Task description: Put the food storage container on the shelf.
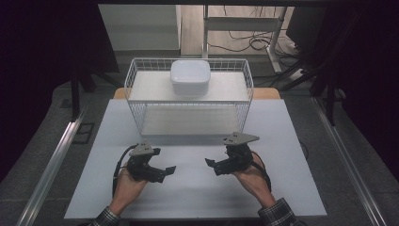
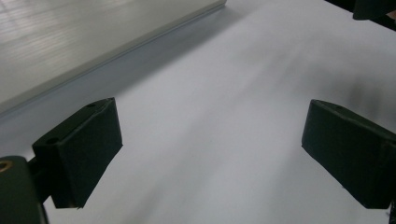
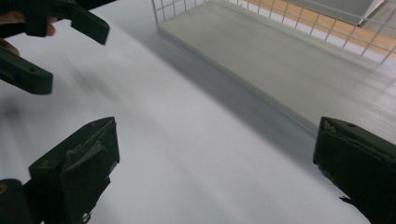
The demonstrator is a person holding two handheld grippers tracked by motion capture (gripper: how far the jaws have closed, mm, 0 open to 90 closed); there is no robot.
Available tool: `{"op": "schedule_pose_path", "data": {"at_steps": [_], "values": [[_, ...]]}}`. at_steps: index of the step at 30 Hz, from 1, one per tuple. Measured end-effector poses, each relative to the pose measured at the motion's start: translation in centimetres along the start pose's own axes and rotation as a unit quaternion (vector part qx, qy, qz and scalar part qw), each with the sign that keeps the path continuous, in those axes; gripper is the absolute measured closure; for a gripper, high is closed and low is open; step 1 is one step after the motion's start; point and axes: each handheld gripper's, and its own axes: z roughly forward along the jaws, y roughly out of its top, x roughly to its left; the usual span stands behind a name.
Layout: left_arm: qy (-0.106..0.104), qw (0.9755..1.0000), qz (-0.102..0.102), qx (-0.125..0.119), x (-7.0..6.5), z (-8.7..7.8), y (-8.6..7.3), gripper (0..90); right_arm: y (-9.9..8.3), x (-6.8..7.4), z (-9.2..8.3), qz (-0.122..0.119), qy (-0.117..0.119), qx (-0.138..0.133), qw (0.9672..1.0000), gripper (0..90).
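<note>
From the high view I get a dim picture: both sides fall to near black, and only the flat white worktop (image 1: 197, 188) and the white wire basket (image 1: 188, 94) catch soft overhead light. Both tool views are smeared, grainy, with soft grey shadows on the worktop. The rounded white plastic container (image 1: 190, 75) glares slightly.

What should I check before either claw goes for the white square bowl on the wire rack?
1. Left claw open and empty: ok.
2. Right claw open and empty: ok.
3. White square plastic bowl sits on the upper shelf of the white wire rack, upside down by the look of it: ok.
4. White table between claws and rack free of obstacles: ok.
5. Bowl's contents: cannot tell.
</note>
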Motion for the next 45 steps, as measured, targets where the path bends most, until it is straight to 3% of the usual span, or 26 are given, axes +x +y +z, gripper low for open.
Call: {"op": "schedule_pose_path", "data": {"at_steps": [4, 16, 31, 45], "values": [[0.007, 1.0000, -0.003, 0.003, 0.0, -0.5, -0.9, 4.6, -0.9, 0.0, -0.4, 0.011, -0.014, 0.004, 0.9998, 0.0], [0.027, 0.9995, 0.002, 0.014, -0.6, -2.0, -2.7, 4.7, -3.4, -0.1, -2.3, 0.015, -0.020, 0.016, 0.9996, 0.0], [0.039, 0.9988, -0.019, 0.023, -0.4, -3.6, -4.8, 4.8, -5.9, -0.6, -4.2, 0.020, -0.033, 0.019, 0.9991, 0.0], [0.055, 0.9976, -0.024, 0.033, -0.7, -4.8, -6.6, 4.8, -8.3, -1.0, -5.9, 0.039, -0.051, 0.024, 0.9976, 0.0]]}}
